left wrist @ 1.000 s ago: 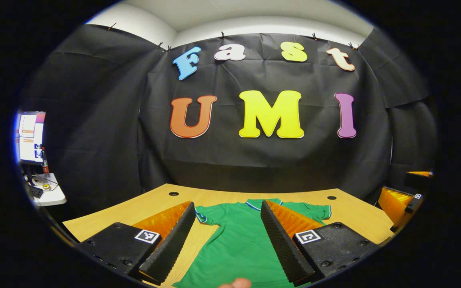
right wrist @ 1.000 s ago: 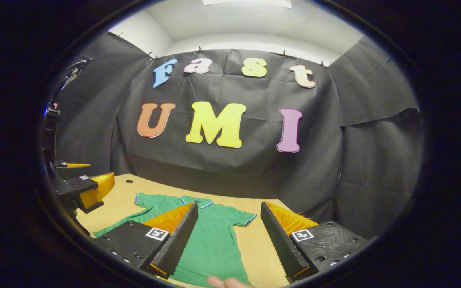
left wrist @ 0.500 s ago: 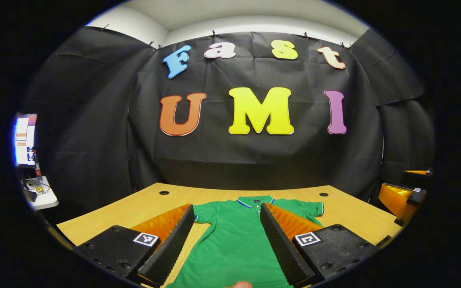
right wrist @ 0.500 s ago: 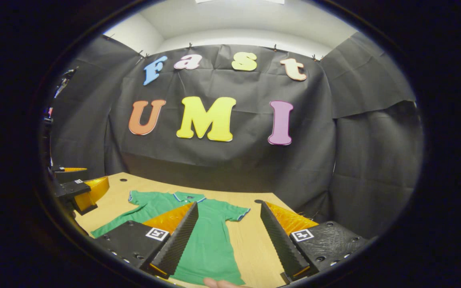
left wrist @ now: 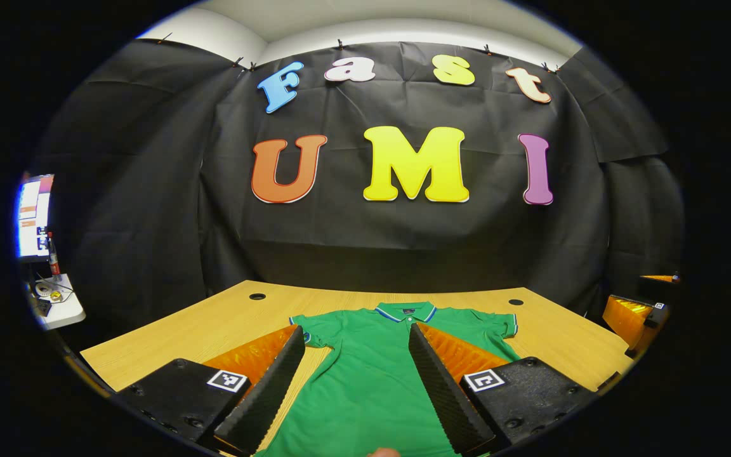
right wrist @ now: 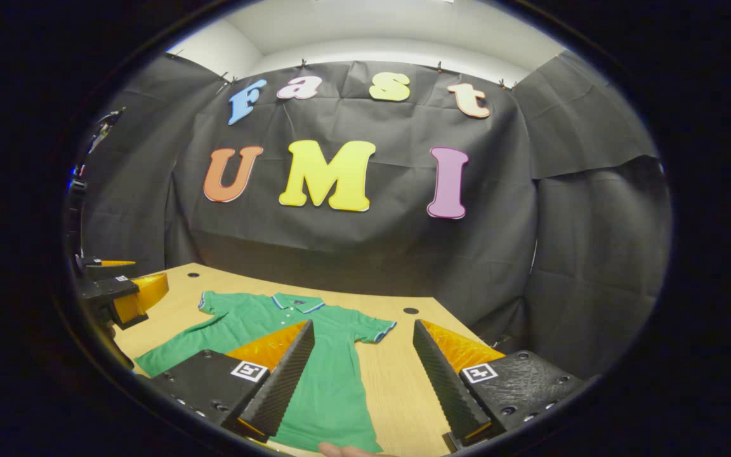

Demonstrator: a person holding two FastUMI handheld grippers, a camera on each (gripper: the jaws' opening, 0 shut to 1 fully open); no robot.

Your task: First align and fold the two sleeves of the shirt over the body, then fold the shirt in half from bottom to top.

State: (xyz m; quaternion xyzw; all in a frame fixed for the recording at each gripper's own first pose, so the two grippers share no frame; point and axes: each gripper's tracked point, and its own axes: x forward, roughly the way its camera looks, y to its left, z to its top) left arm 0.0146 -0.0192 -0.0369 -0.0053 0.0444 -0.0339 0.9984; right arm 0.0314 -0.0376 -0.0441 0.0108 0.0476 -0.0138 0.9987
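Jaws of left gripper wide apart, gripping nothing. Left gripper view: green short-sleeved polo shirt with striped collar flat on pale wooden table, body running between my jaws, collar beyond tips, one sleeve past each finger.

Right gripper view: right gripper jaws equally wide, empty. Shirt lies left of jaw gap, partly under left finger; bare table between jaws.

I judge fabric light, soft, floppy; best pinched at sleeve cuff hem, lifted low to avoid bunching.
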